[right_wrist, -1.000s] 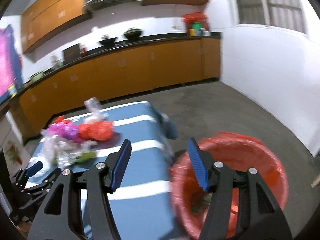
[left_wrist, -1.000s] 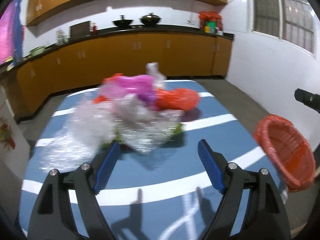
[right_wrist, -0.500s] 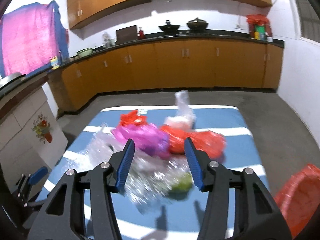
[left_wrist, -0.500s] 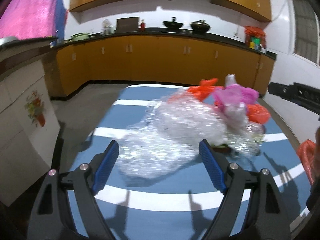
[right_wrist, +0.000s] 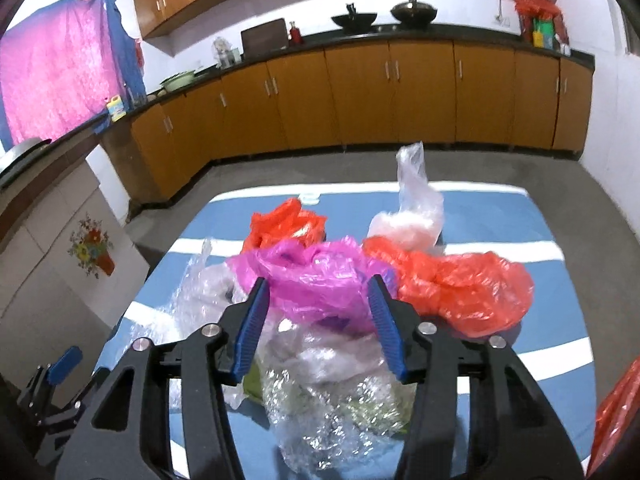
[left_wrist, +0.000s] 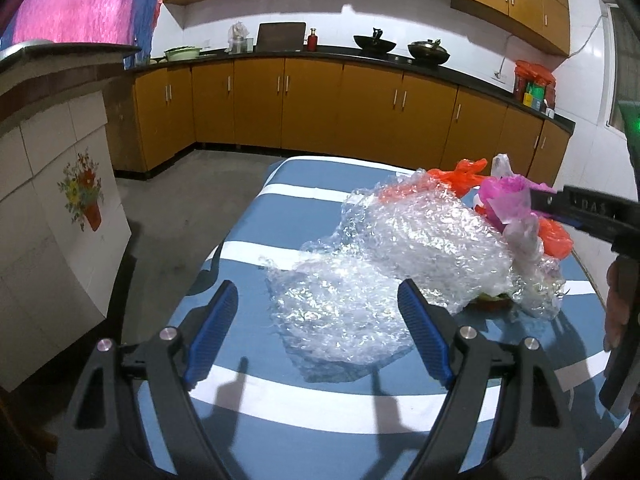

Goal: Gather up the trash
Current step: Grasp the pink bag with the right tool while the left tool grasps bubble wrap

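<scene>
The trash is a heap of plastic in the middle of the blue striped table [left_wrist: 256,364]. The heap has a pink bag [right_wrist: 316,276] on top, a big orange bag [right_wrist: 460,284] beside it, a smaller orange bag [right_wrist: 286,222] behind, a see-through bag [right_wrist: 416,204] sticking up at the back, and crinkly bubble wrap [left_wrist: 384,256] spread out in front.

The right gripper [right_wrist: 318,326] has its fingers open wide, one on each side of the pink bag. They hold nothing yet. The left gripper [left_wrist: 318,334] is open wide too. It sits near the edge of the bubble wrap, and it is empty.

Things could go wrong here. The bags are thin and slippery, so I think the pink bag may slide out when the fingers close. The bags lie tangled on each other, so pulling one may drag the others along and drop them on the floor. The bubble wrap is big and floppy, and a pinch at its edge may not lift it all.

Some things are hard to see. Something green [right_wrist: 252,384] hides under the plastic, and I cannot tell what it is. A red thing [right_wrist: 616,412], maybe a basket, is cut off at the right edge. Whether the right fingers touch the pink bag, I cannot tell.
</scene>
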A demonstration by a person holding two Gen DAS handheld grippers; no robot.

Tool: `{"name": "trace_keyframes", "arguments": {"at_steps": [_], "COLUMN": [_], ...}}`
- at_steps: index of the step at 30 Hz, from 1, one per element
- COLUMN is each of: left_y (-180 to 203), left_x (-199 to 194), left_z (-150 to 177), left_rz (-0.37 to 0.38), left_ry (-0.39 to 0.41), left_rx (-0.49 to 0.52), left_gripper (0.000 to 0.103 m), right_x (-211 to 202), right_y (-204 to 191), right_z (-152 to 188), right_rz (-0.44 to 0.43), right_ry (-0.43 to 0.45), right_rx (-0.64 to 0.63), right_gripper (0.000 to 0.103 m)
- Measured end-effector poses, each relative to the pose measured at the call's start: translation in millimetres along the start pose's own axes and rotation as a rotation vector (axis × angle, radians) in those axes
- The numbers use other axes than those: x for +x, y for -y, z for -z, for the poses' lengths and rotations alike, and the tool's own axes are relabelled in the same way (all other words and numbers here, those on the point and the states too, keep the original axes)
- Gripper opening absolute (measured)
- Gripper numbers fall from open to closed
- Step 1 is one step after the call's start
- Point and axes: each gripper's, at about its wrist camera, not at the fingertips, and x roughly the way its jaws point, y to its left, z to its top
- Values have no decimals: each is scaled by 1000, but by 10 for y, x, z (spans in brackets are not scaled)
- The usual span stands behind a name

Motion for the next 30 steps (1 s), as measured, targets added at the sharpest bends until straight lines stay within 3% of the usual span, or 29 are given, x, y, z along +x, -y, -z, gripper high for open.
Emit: {"name": "trace_keyframes", "arguments": {"at_steps": [3, 8, 23, 30], "left_y": [20, 75, 270, 615], "left_x": [27, 18, -20, 35], "left_z": [2, 0, -62, -171], "left_rz": [8, 16, 58, 107], "left_ry": [-4, -2, 7, 8], "left_rx": [0, 11, 18, 38], "left_gripper": [80, 80, 80, 80], "right_x": [19, -4, -605, -858], "right_y": [-8, -37, 34, 276], "right_z": [16, 24, -31, 67], "right_rz": [-2, -13, -79, -29], "right_ry": [-7, 7, 147, 183], "right_rx": [-15, -25, -3, 49], "right_gripper": [19, 8, 6, 6]}}
